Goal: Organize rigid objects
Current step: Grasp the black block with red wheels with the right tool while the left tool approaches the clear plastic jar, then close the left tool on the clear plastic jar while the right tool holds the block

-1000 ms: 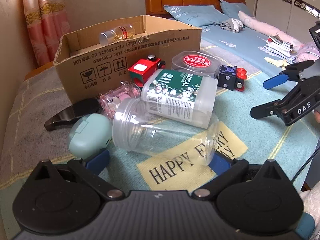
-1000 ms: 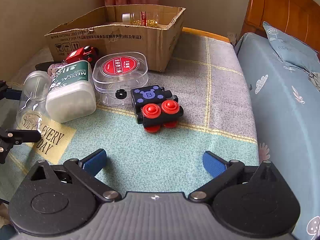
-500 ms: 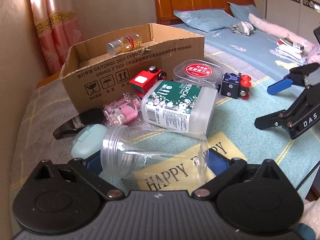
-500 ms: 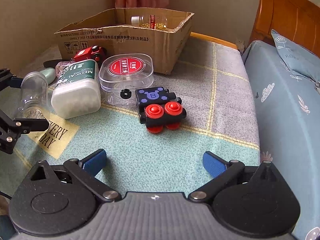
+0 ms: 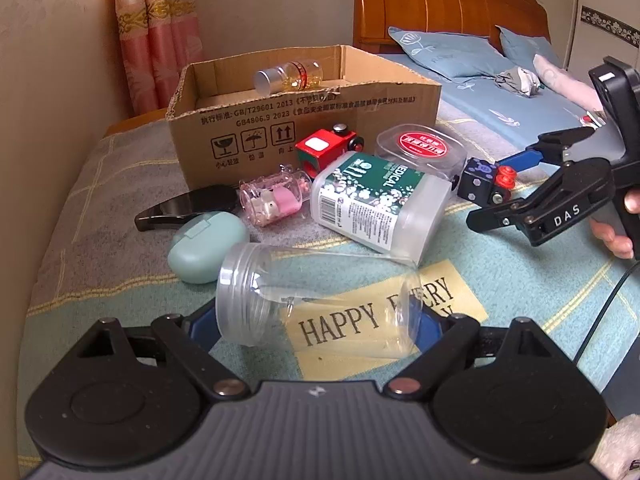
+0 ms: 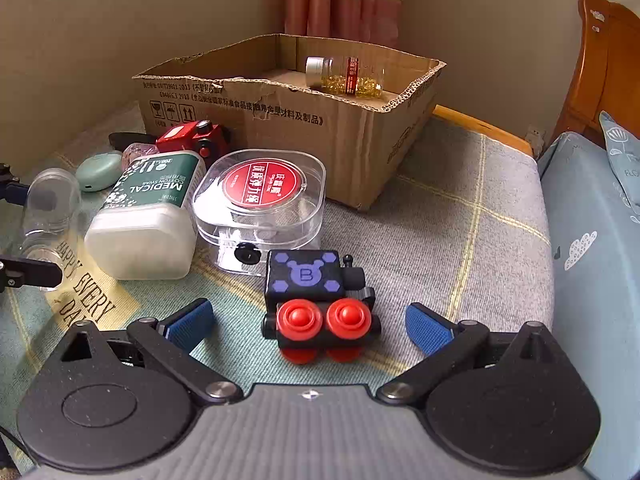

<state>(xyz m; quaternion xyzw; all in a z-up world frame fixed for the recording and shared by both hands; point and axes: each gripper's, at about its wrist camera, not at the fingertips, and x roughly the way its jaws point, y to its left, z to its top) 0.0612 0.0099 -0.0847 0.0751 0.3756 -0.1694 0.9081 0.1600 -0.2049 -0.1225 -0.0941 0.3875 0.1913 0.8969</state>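
While clear jar lies on side between blue pads, left gripper closes on both ends, seemingly gripping it for lift toward cardboard box. Box already holds capsule bottle, so it looks like collection point. Right gripper wide open, empty, straddling black toy train, pads apart from its sides, likely next pick.

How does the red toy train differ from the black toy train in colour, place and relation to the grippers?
The red toy train has a red body and lies beside the cardboard box; the black toy train has purple marks and red wheels, nearer the front. The black one sits between the open fingers of the right gripper; no gripper is near the red one. Both lie on the blanket.
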